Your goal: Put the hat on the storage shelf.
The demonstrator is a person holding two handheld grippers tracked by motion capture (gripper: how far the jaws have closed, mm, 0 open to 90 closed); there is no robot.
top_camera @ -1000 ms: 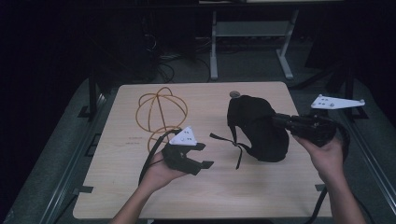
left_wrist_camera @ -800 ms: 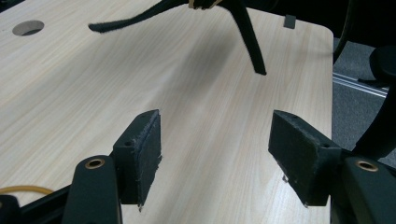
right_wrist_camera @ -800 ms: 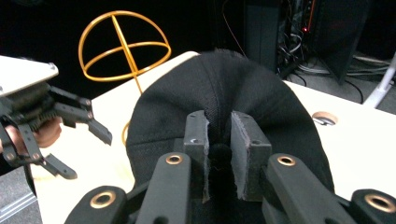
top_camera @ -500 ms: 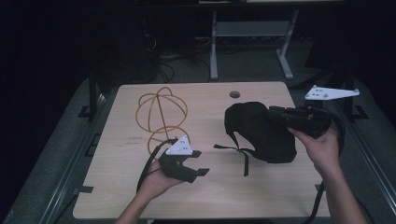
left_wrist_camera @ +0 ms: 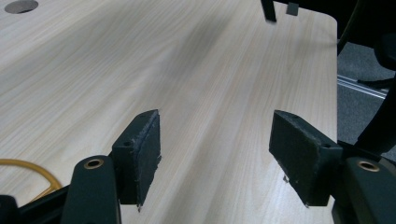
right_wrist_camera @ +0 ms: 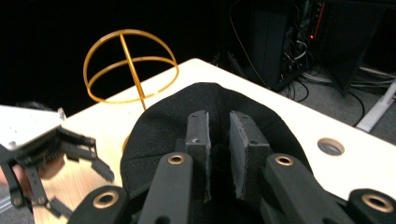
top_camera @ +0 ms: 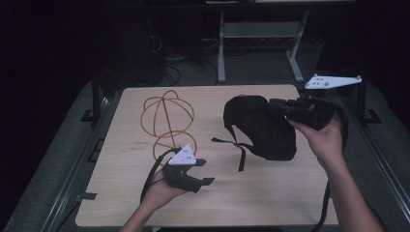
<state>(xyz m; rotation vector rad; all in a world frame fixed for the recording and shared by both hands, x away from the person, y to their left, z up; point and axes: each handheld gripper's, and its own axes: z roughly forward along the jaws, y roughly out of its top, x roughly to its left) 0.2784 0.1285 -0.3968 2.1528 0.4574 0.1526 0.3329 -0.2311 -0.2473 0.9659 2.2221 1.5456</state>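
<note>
A black cap (top_camera: pixel 263 128) hangs over the right half of the wooden table (top_camera: pixel 125 193), its straps (top_camera: pixel 239 150) trailing toward the middle. My right gripper (top_camera: pixel 276 104) is shut on the cap's fabric; in the right gripper view the pads (right_wrist_camera: pixel 198 135) pinch the cloth (right_wrist_camera: pixel 159 130) at the right gripper (right_wrist_camera: pixel 219 135). A gold wire stand (top_camera: pixel 167 118) (right_wrist_camera: pixel 130 65) is upright at the table's left centre. My left gripper (top_camera: pixel 205 171) (left_wrist_camera: pixel 215 149) is open low over bare wood in front of the stand, nothing between its pads. It also appears in the right gripper view (right_wrist_camera: pixel 81 186).
A round cable hole (right_wrist_camera: pixel 330 146) (left_wrist_camera: pixel 21 5) sits near the table's far edge. Behind the table stand a metal frame (top_camera: pixel 261 34) and floor cables (top_camera: pixel 169 58). Rails run along both table sides. A bit of gold wire (left_wrist_camera: pixel 28 168) lies beside my left jaw.
My right gripper has lifted the cap and carried it slightly left, so the cap now covers the table hole in the high view. My left gripper has dropped toward the near edge.
</note>
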